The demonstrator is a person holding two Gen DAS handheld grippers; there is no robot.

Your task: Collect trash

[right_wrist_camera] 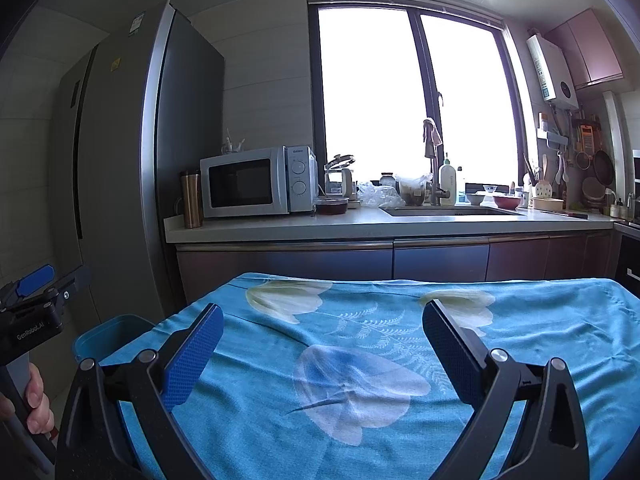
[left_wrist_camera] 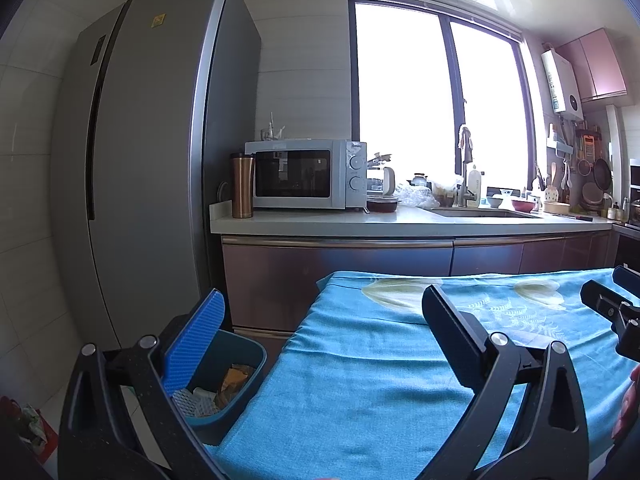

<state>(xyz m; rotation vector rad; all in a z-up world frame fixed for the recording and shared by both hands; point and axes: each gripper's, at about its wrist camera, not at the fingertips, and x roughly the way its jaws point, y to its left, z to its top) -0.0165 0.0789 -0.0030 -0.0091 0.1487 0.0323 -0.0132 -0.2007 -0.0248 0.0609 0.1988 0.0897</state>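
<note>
Both claws released and empty: left gripper (left_wrist_camera: 324, 316) over the table's (right_wrist_camera: 540, 344) left edge, above the bin (left_wrist_camera: 244, 354) holding scraps; right gripper (right_wrist_camera: 323, 330) over bare cloth, suggesting collection complete.

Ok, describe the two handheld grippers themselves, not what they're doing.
Both match: black speckled frames with silver pivot bolts. The left gripper and the right gripper each have two flat black fingers faced with blue textured pads. The left's body carries white "GenRobot.AI" lettering. No cables or sleeves show.
</note>
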